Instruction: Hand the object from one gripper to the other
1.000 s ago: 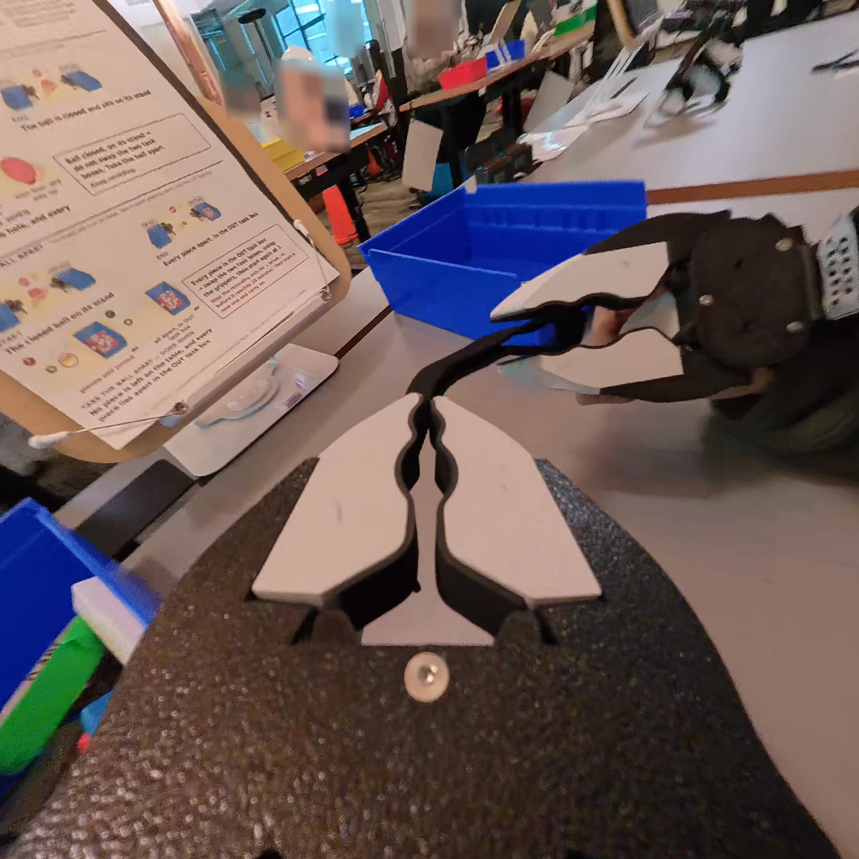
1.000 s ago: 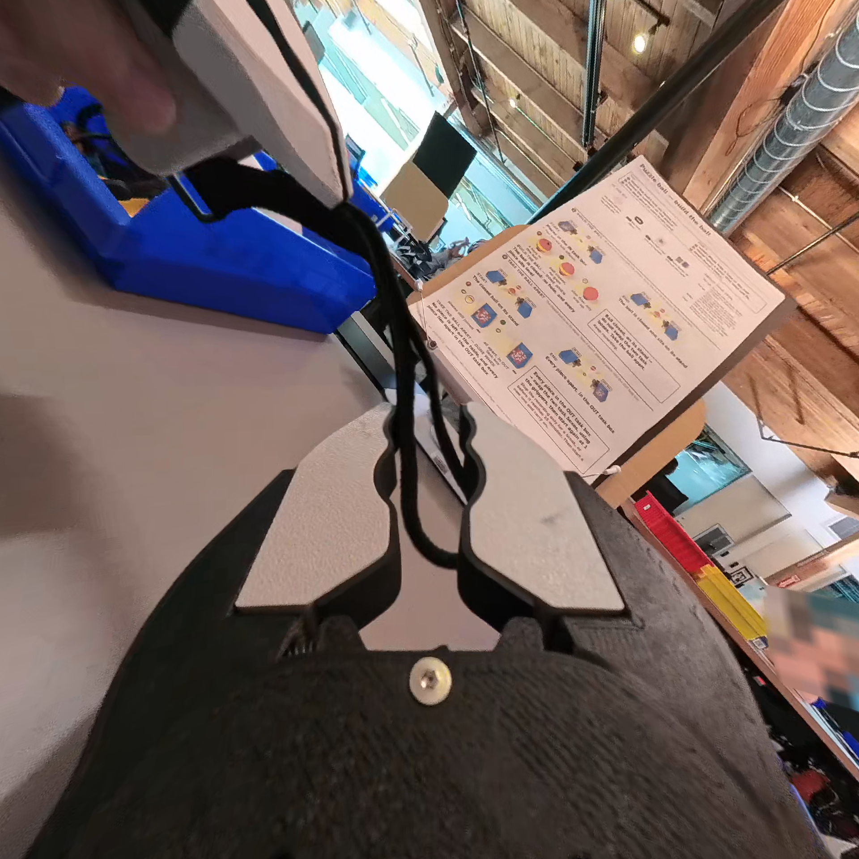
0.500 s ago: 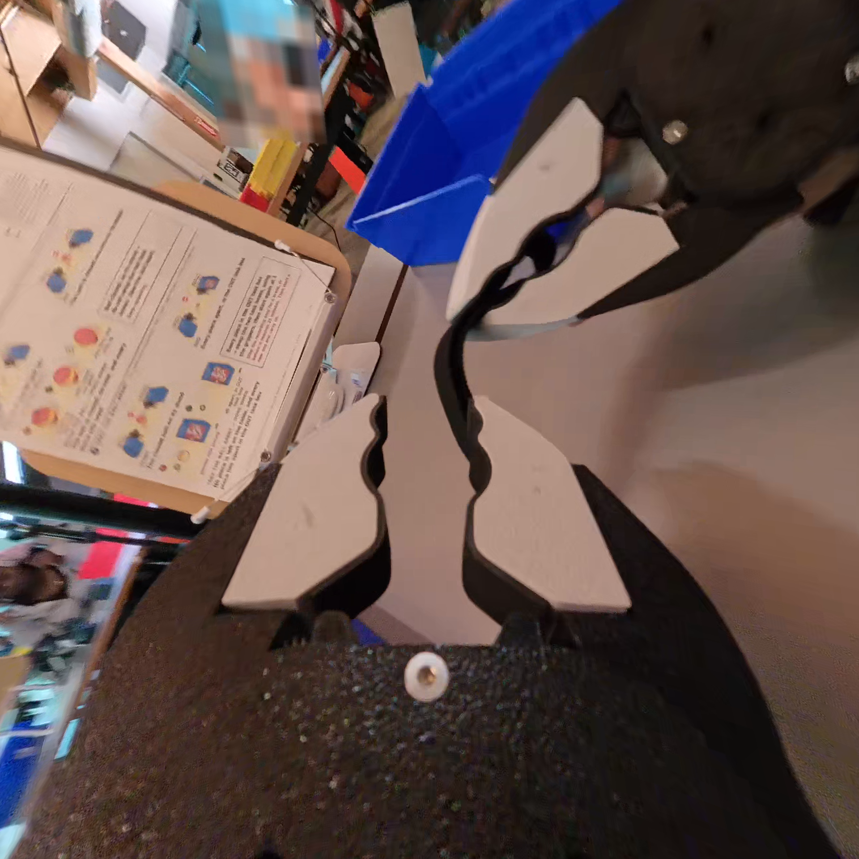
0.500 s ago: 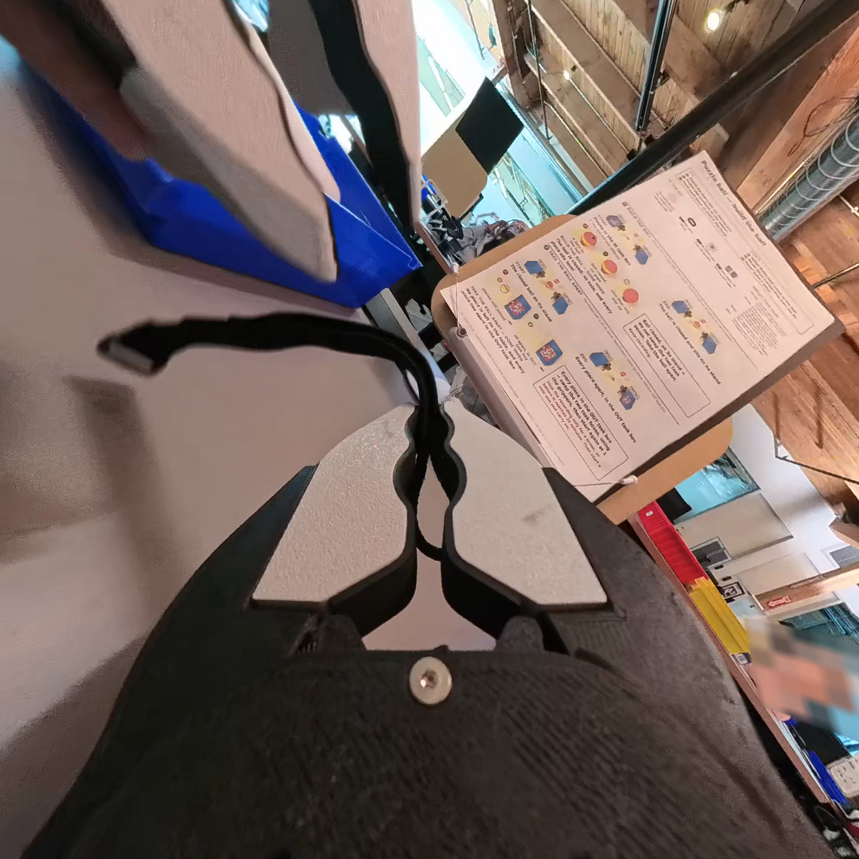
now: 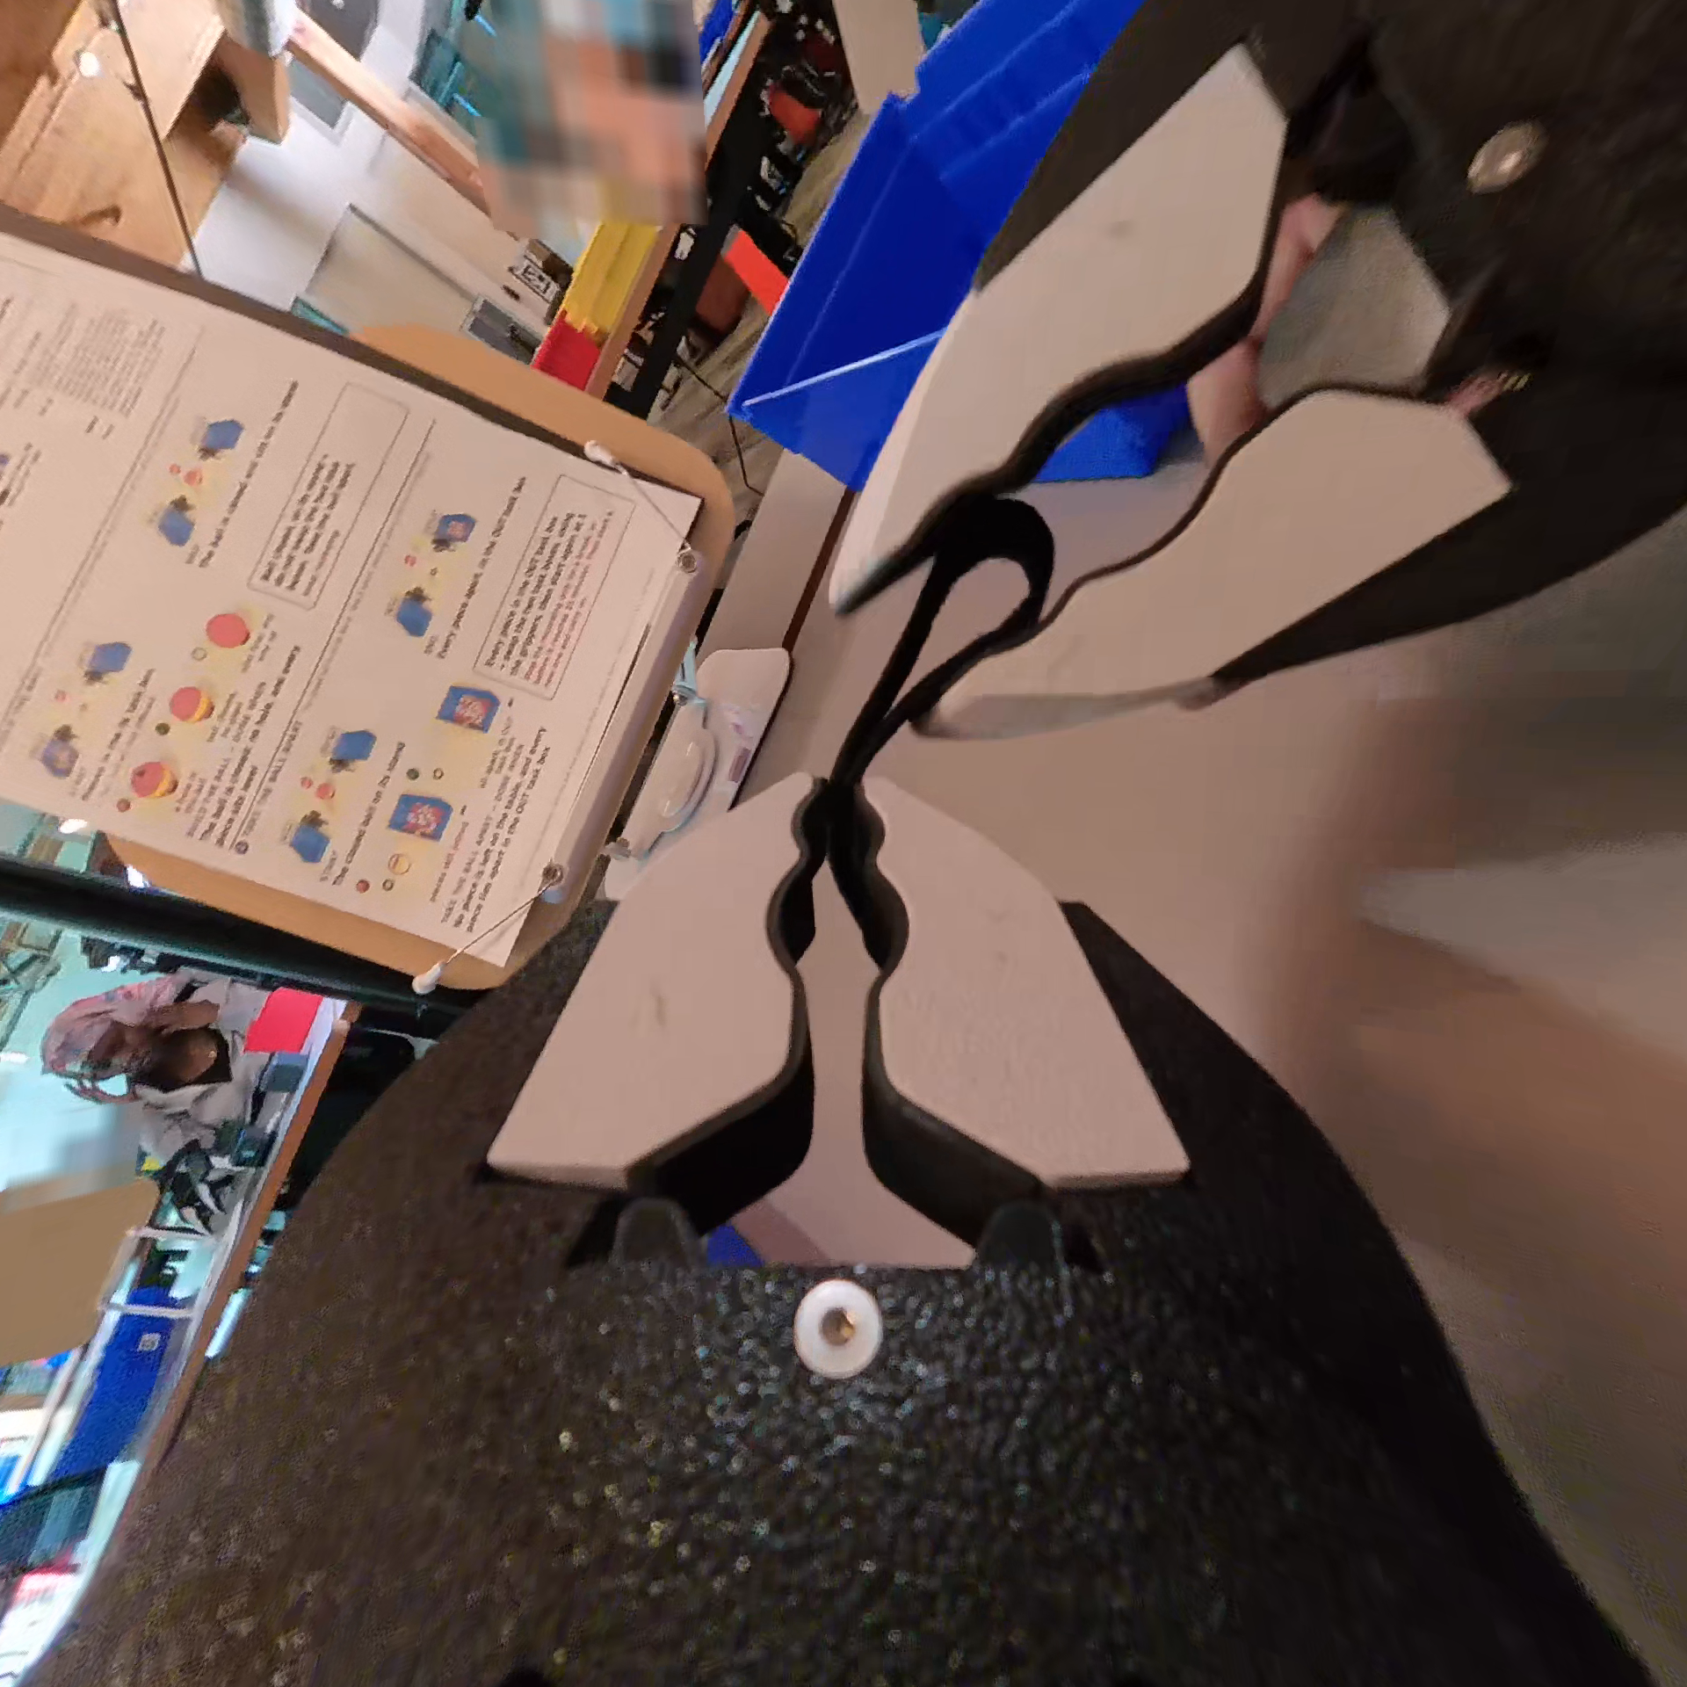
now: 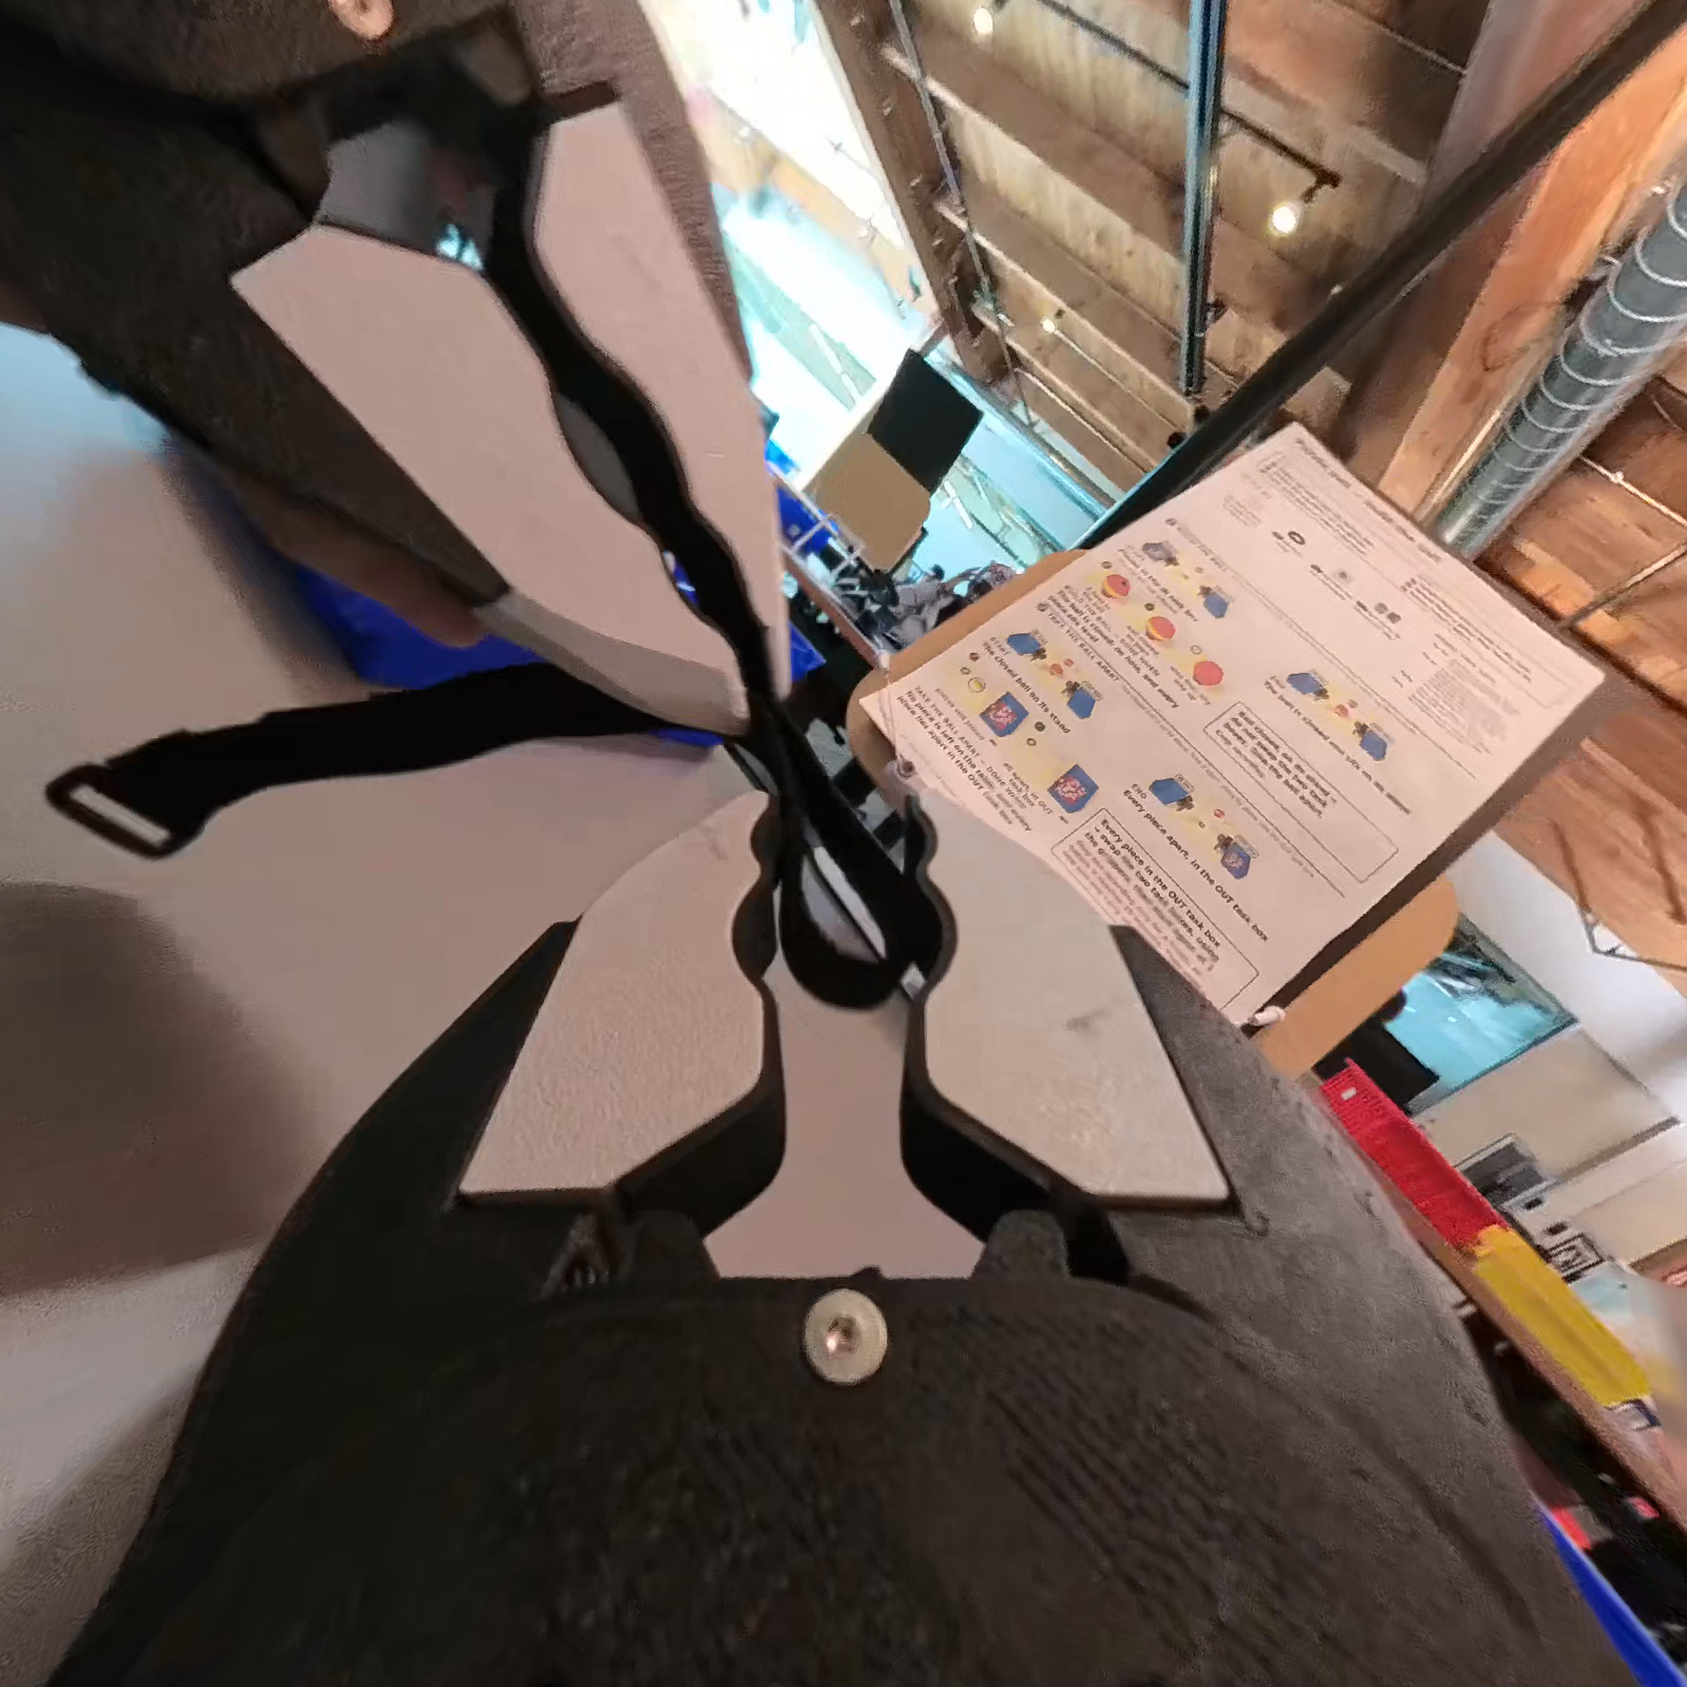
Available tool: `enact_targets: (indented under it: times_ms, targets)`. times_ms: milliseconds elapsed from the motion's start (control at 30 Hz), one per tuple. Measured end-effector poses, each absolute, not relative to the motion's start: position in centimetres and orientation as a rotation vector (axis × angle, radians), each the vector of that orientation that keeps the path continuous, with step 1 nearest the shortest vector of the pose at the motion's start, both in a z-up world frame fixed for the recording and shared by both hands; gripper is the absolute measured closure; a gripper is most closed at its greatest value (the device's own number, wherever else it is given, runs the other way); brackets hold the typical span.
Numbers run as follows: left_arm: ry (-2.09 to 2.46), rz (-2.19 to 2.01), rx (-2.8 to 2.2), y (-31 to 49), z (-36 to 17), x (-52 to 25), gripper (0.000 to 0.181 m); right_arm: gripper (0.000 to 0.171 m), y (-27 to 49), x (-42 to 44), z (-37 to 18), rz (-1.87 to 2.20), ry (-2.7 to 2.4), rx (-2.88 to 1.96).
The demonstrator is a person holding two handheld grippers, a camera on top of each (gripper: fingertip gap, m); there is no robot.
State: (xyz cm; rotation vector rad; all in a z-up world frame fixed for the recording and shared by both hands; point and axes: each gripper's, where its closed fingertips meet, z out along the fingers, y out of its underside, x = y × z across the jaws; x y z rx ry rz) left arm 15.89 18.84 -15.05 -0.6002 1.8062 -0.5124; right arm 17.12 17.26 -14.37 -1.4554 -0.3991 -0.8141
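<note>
A black strap (image 5: 913,657) with a flat buckle end (image 6: 110,808) spans the two grippers above the grey table (image 5: 1232,867). My left gripper (image 5: 835,799) is shut on the strap at its fingertips; it also shows in the right wrist view (image 6: 762,703), coming in from the top left. My right gripper (image 6: 844,812) is open, and a loop of the strap (image 6: 840,958) lies loosely between its fingers. In the left wrist view the right gripper (image 5: 881,662) sits at the upper right, jaws apart. The buckle end hangs free to the left.
A clipboard with a printed instruction sheet (image 5: 319,639) stands on a stand at the table's edge, close to both grippers (image 6: 1232,730). A blue bin (image 5: 867,319) sits behind the right gripper. Red and yellow bins (image 6: 1506,1260) and a person (image 5: 137,1050) are far behind.
Half a second ago the left gripper was open and the right was shut on the strap. Now the left has shut on the strap and the right has opened.
</note>
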Motion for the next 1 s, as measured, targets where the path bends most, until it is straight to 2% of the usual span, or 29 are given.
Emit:
enact_targets:
  times_ms: [33, 200, 533, 700, 800, 900, 1000]
  targets:
    - [1.8, -0.54, -0.621, 19.1, -15.0, 15.9, 0.177, 0.143, 17.0, 17.4, -14.1, -0.803, -0.378, -1.443]
    - [1.8, -0.766, -0.714, 19.6, -14.5, 15.6, 0.177, 0.142, 16.3, 18.0, -13.5, -0.795, -0.375, -1.407]
    - [1.84, -0.825, -0.701, 20.0, -14.7, 15.1, 0.175, 0.16, 16.6, 16.3, -13.4, -0.67, -0.424, -1.372]
    - [1.86, -0.794, -0.663, 19.5, -14.7, 14.9, 0.15, 0.162, 16.6, 16.1, -13.4, -0.719, -0.45, -1.364]
    - [1.866, -0.773, -0.618, 18.6, -14.5, 14.8, 0.153, 0.162, 16.9, 15.3, -13.7, -0.745, -0.51, -1.36]
    - [1.872, -0.679, -0.57, 18.4, -14.7, 14.9, 0.169, 0.161, 17.0, 14.6, -13.7, -0.743, -0.532, -1.344]
    - [1.835, -0.669, -0.595, 18.7, -14.2, 15.1, 0.175, 0.15, 17.0, 14.9, -13.5, -0.696, -0.478, -1.338]
